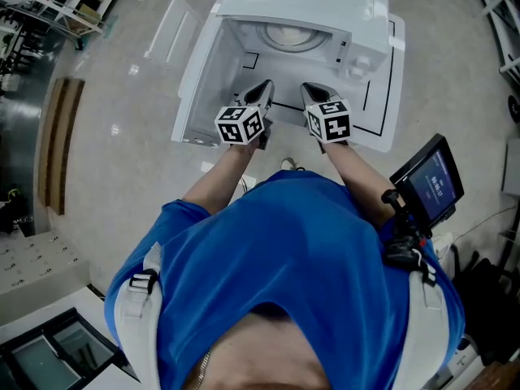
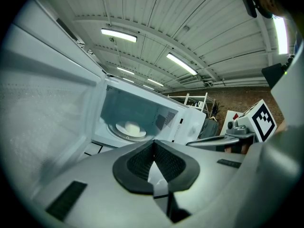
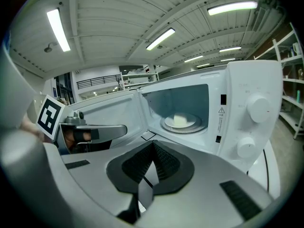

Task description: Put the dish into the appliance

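**Head view.** The microwave (image 1: 244,6) is seen standing on a white surface (image 1: 382,112) marked with black lines, with its door (image 1: 199,71) swung fully open to the left. The dish (image 1: 284,32) is located inside the cavity, on the turntable. The left tongs (image 1: 262,92) and the right tongs (image 1: 311,94) are held side by side just in front of the opening, apart from the dish.

**Left gripper view.** The left tongs are closed, pad against pad at the tips, and nothing is held between them. The dish is seen as a pale, low round shape deep in the cavity.

**Right gripper view.** The right tongs are likewise closed and empty. Two control knobs (image 3: 259,109) are visible to the right of the cavity.

**Handling.** The dish is judged to be stiff, light, smooth and probably breakable. If it is to be shifted, the rim should be taken squarely with moderate pressure, since a glazed edge may slip.
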A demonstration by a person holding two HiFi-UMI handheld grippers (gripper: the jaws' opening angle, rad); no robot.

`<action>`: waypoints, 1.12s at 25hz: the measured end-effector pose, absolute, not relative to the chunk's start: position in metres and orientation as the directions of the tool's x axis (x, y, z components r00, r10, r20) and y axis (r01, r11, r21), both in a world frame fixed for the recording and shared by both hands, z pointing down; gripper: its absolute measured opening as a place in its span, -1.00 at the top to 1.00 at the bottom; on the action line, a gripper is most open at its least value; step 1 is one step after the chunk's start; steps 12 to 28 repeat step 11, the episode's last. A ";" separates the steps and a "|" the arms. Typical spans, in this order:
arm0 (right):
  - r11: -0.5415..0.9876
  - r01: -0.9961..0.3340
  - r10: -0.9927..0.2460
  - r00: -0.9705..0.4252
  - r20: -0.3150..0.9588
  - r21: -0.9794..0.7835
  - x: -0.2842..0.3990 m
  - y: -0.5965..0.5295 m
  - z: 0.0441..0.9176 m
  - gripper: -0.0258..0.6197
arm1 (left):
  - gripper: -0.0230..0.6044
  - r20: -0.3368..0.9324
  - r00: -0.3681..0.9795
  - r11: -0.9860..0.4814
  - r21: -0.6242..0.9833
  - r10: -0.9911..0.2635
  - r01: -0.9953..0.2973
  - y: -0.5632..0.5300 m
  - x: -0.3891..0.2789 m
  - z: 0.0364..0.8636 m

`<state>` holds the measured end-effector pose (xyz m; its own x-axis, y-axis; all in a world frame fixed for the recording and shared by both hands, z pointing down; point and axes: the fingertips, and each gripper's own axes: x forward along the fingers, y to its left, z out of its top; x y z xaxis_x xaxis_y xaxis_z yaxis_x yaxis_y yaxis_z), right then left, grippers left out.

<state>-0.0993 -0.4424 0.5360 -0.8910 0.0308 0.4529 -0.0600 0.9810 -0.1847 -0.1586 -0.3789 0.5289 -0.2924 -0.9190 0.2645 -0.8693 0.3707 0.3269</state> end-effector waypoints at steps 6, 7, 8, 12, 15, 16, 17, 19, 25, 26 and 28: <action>0.981 -0.059 0.033 -0.892 0.451 -0.187 -0.101 -0.441 0.534 0.92 | 0.90 0.265 -0.292 0.371 0.328 -0.919 -0.869 -0.377 -0.158 0.527; 0.981 -0.058 0.034 -0.892 0.450 -0.187 -0.102 -0.440 0.534 0.92 | 0.90 0.265 -0.294 0.373 0.328 -0.918 -0.868 -0.376 -0.159 0.527; 0.981 -0.057 0.035 -0.893 0.449 -0.188 -0.103 -0.440 0.534 0.92 | 0.90 0.265 -0.296 0.375 0.327 -0.918 -0.867 -0.376 -0.159 0.526; 0.981 -0.054 0.036 -0.895 0.445 -0.188 -0.106 -0.440 0.532 0.92 | 0.90 0.263 -0.302 0.379 0.326 -0.916 -0.866 -0.376 -0.162 0.524; 0.981 -0.054 0.036 -0.895 0.445 -0.188 -0.106 -0.440 0.532 0.92 | 0.90 0.263 -0.302 0.379 0.326 -0.916 -0.866 -0.376 -0.162 0.524; 0.981 -0.054 0.036 -0.895 0.445 -0.188 -0.106 -0.440 0.532 0.92 | 0.90 0.263 -0.302 0.379 0.326 -0.916 -0.866 -0.376 -0.162 0.524; 0.981 -0.054 0.036 -0.895 0.445 -0.188 -0.106 -0.440 0.532 0.92 | 0.90 0.263 -0.302 0.379 0.326 -0.916 -0.866 -0.376 -0.162 0.524; 0.981 -0.054 0.036 -0.895 0.445 -0.188 -0.106 -0.440 0.532 0.92 | 0.90 0.263 -0.302 0.379 0.326 -0.916 -0.866 -0.376 -0.162 0.524; 0.981 -0.054 0.036 -0.895 0.445 -0.188 -0.106 -0.440 0.532 0.92 | 0.90 0.263 -0.302 0.379 0.326 -0.916 -0.866 -0.376 -0.162 0.524; 0.981 -0.054 0.036 -0.895 0.445 -0.188 -0.106 -0.440 0.532 0.92 | 0.90 0.263 -0.302 0.379 0.326 -0.916 -0.866 -0.376 -0.162 0.524; 0.981 -0.054 0.036 -0.895 0.445 -0.188 -0.106 -0.440 0.532 0.92 | 0.90 0.263 -0.302 0.379 0.326 -0.916 -0.866 -0.376 -0.162 0.524</action>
